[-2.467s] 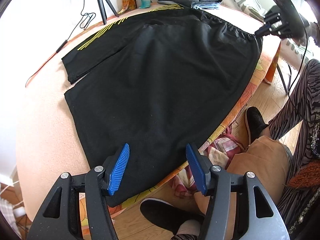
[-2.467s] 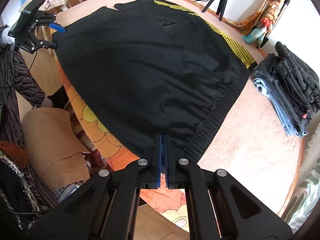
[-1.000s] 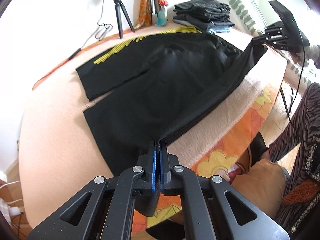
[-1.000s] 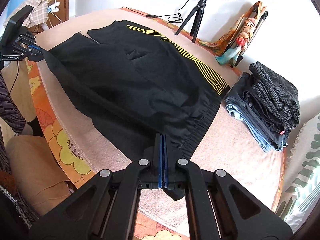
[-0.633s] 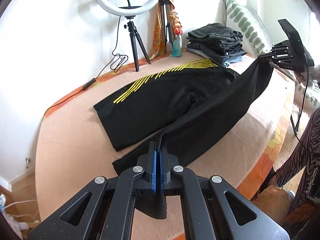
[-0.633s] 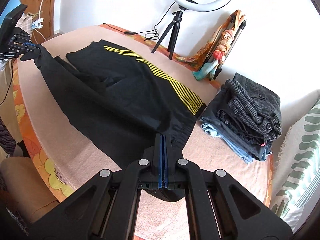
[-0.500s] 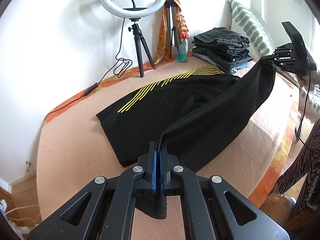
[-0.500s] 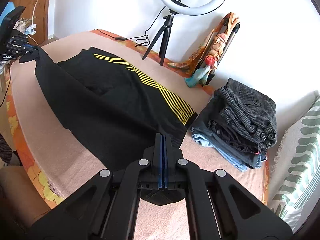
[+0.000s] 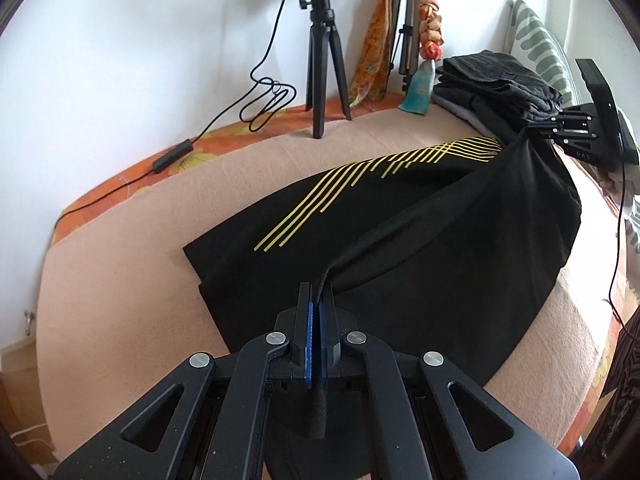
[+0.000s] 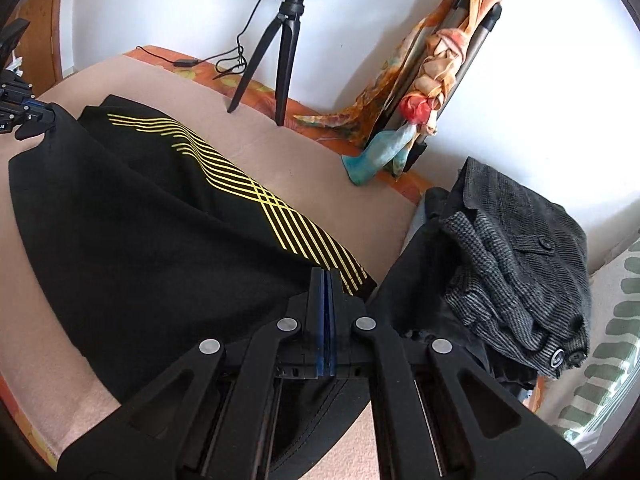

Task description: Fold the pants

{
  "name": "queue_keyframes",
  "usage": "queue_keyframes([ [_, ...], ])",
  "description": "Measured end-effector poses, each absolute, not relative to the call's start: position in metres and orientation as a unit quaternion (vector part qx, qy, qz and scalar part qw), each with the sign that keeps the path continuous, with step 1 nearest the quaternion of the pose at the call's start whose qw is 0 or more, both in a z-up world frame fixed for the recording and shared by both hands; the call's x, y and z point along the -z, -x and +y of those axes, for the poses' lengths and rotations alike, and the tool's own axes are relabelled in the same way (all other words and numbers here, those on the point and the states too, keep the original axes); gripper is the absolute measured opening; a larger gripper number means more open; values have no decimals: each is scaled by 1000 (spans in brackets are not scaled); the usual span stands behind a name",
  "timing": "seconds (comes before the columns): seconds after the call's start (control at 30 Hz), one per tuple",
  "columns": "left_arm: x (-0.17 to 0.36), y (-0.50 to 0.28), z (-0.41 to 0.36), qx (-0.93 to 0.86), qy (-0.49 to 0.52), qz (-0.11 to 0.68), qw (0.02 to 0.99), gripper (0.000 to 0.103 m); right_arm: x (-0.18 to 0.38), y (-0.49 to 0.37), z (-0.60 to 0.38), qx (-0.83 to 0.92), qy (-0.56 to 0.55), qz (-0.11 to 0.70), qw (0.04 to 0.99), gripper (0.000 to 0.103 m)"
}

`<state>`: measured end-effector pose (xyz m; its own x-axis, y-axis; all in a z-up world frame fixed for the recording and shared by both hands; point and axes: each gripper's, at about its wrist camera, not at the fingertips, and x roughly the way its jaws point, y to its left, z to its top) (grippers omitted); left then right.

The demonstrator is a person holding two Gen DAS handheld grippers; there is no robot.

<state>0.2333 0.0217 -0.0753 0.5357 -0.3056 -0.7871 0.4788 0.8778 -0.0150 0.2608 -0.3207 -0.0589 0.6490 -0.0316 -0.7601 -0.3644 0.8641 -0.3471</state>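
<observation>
Black pants with yellow stripes lie on the pink blanket, the near half lifted and carried over the far half. My left gripper is shut on the hem corner of the near leg. My right gripper is shut on the waistband corner; it also shows in the left wrist view. The left gripper shows at the left edge of the right wrist view. The fabric hangs taut between the two grippers, above the striped leg.
A ring-light tripod and its cable stand at the far edge by the wall. A stack of folded dark clothes lies at the right end. A scarf-wrapped stand leans in the corner. A striped pillow lies beyond.
The left gripper closed on the hem. Both grippers lifted the near edge of the pants and carried it away from the table's front edge, over the far striped leg.
</observation>
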Motion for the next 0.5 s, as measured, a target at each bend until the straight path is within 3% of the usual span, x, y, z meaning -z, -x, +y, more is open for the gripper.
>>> queue_keyframes([
  [0.1, 90, -251, 28, 217, -87, 439, 868, 3, 75, -278, -317, -93, 253, 419, 867, 1],
  [0.17, 95, -260, 34, 208, -73, 453, 864, 13, 83, -288, -316, -93, 256, 429, 862, 1],
  [0.2, 96, -263, 38, 205, -63, 458, 863, 25, 86, -292, -315, -92, 258, 432, 859, 1],
  [0.3, 90, -260, 54, 221, -29, 450, 865, 34, 91, -299, -313, -94, 260, 439, 855, 1],
  [0.33, 88, -257, 56, 225, -30, 447, 865, 46, 93, -301, -313, -95, 261, 441, 854, 1],
  [0.4, 85, -252, 57, 234, -47, 440, 866, 59, 95, -305, -312, -96, 262, 444, 851, 1],
  [0.5, 92, -249, 50, 230, -107, 440, 862, 60, 98, -307, -311, -99, 260, 448, 849, 1],
])
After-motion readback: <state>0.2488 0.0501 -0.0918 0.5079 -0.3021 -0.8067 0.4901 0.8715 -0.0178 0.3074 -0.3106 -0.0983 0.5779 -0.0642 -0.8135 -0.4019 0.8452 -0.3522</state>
